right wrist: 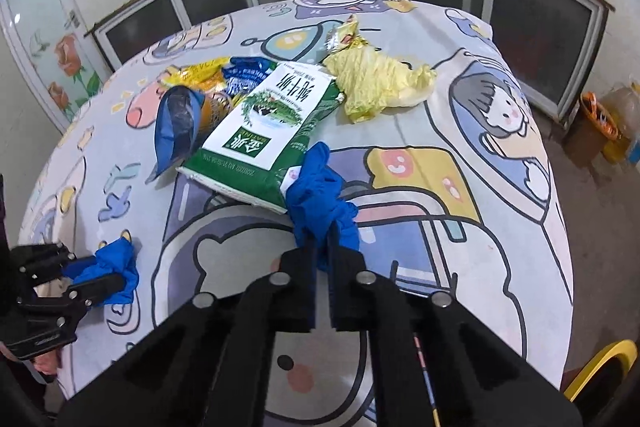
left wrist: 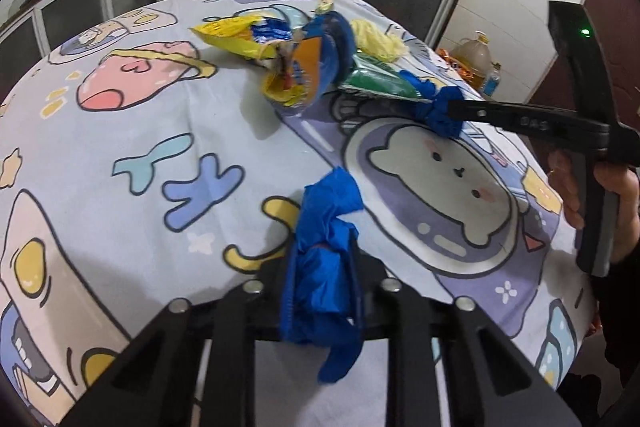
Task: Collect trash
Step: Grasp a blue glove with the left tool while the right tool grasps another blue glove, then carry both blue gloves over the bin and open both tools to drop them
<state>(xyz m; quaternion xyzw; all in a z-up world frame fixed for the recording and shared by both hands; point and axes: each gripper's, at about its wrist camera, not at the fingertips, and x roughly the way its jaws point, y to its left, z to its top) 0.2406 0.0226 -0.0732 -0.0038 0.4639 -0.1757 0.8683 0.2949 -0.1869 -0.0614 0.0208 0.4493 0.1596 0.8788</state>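
Left gripper point(left wrist: 320, 267): fingers clamped on a crumpled blue glove point(left wrist: 320, 259), nearest us.
Right gripper point(right wrist: 320, 247): fingers pinching a second blue glove point(right wrist: 320, 195), touching the green packet point(right wrist: 268, 127).
Mid worktop point(left wrist: 140, 131): yellow-blue wrappers point(left wrist: 248, 39), blue bag point(right wrist: 178, 123).
Far: yellow leaf point(right wrist: 376, 83), foil scrap point(right wrist: 344, 35).
Progress: early, I'd judge; most trash not yet collected, no bin visible.

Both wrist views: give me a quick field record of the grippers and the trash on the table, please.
left gripper: shut on blue plastic piece
right gripper: shut on second blue plastic piece
green and white packet: flat on the tablecloth, touching the right gripper's blue piece
yellow snack wrapper: behind the packet, crumpled
pale yellow crumpled wrapper: far side, right of the packet
trash bin: not visible
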